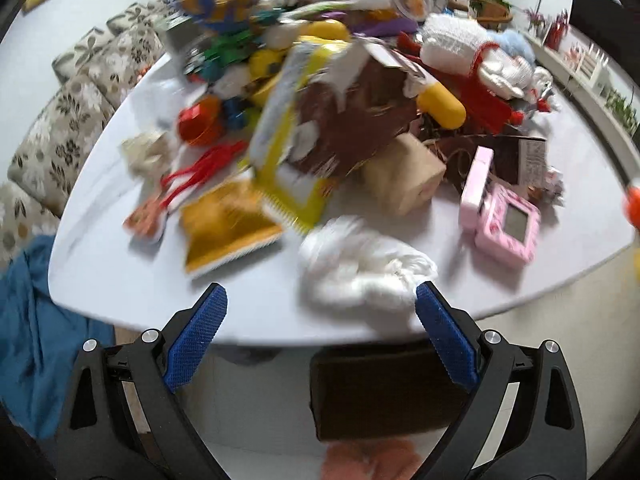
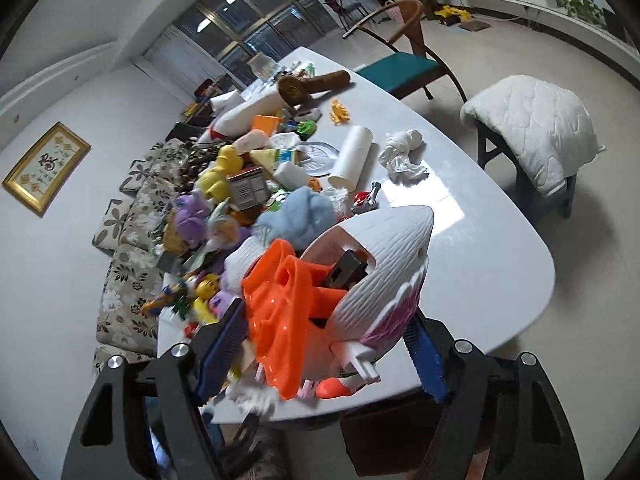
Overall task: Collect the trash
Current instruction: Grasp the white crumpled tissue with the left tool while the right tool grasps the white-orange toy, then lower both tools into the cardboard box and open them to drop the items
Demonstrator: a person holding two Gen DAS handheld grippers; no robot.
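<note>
In the left wrist view, a crumpled white tissue wad (image 1: pixel 360 268) lies near the front edge of the white table (image 1: pixel 120 280). My left gripper (image 1: pixel 320 300) is open and empty, just short of the wad, whose right side touches the right fingertip. A yellow snack bag (image 1: pixel 228 224), a brown paper piece (image 1: pixel 352 120) and a small cardboard box (image 1: pixel 404 172) lie behind it. In the right wrist view, my right gripper (image 2: pixel 324 328) is shut on a white and orange plastic toy (image 2: pixel 340 296). Another crumpled tissue (image 2: pixel 402 154) and a white paper tube (image 2: pixel 352 156) lie farther along the table.
A pile of toys (image 1: pixel 280 40) covers the table's far part. A pink toy device (image 1: pixel 500 216) sits at right. A dark bin (image 1: pixel 384 392) stands under the table edge. A floral sofa (image 1: pixel 60 132), blue cloth (image 1: pixel 36 340), padded stool (image 2: pixel 532 128) and chair (image 2: pixel 404 60) surround the table.
</note>
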